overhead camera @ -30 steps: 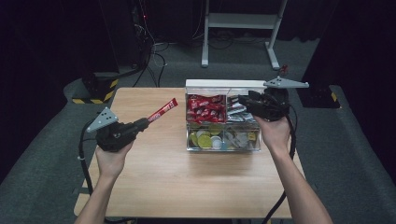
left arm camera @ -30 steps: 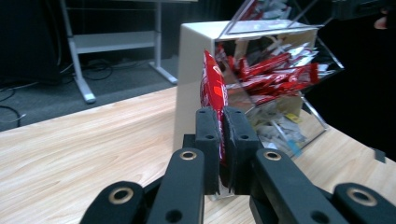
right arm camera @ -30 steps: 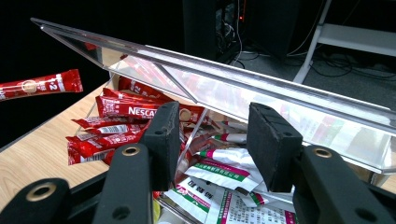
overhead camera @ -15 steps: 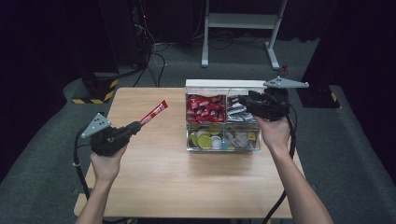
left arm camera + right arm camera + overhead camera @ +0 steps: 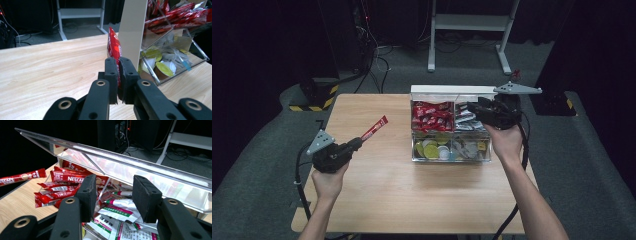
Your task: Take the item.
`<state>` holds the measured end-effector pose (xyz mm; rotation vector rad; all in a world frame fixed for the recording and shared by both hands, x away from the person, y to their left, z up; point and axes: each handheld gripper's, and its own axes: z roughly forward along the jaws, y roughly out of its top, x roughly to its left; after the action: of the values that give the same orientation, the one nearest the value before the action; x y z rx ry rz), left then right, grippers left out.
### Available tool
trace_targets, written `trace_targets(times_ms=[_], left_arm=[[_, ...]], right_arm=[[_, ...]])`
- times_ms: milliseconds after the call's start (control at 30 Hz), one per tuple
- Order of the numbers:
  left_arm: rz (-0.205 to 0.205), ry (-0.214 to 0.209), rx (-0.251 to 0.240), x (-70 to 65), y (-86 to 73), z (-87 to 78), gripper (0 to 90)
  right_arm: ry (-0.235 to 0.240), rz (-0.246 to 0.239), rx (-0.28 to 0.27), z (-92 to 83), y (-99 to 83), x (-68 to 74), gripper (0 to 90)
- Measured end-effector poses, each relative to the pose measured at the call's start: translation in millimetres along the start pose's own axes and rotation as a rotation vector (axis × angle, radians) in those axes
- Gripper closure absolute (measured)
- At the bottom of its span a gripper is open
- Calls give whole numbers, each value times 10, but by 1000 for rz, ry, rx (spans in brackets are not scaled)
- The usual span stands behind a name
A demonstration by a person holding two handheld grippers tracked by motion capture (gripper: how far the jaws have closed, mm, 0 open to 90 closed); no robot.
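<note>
The left gripper [image 5: 354, 145] has its jaws pressed together on the lower end of a red coffee stick [image 5: 374, 128], which juts forward and upward from the jaw tips above the wooden table [image 5: 377, 200], well to the left of the clear box [image 5: 451, 152]. The right gripper [image 5: 472, 107] hovers over the box's back compartments with its jaws spread and nothing between them, just under the raised clear lid [image 5: 130, 167].

sachet [image 5: 374, 128]: red, white lettering | organiser box [image 5: 451, 156]: clear | table [image 5: 377, 190]: pale wood grain | claw [image 5: 117, 72]: black
</note>
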<state>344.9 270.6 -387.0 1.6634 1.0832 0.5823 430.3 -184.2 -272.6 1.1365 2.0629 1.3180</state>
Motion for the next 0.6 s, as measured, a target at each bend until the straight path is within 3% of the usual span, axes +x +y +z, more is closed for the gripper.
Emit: trace_targets(times_ms=[600], left_arm=[[-34, 83, 99, 87, -419, 249, 854]], right_arm=[[0, 2, 1, 5, -2, -1, 544]])
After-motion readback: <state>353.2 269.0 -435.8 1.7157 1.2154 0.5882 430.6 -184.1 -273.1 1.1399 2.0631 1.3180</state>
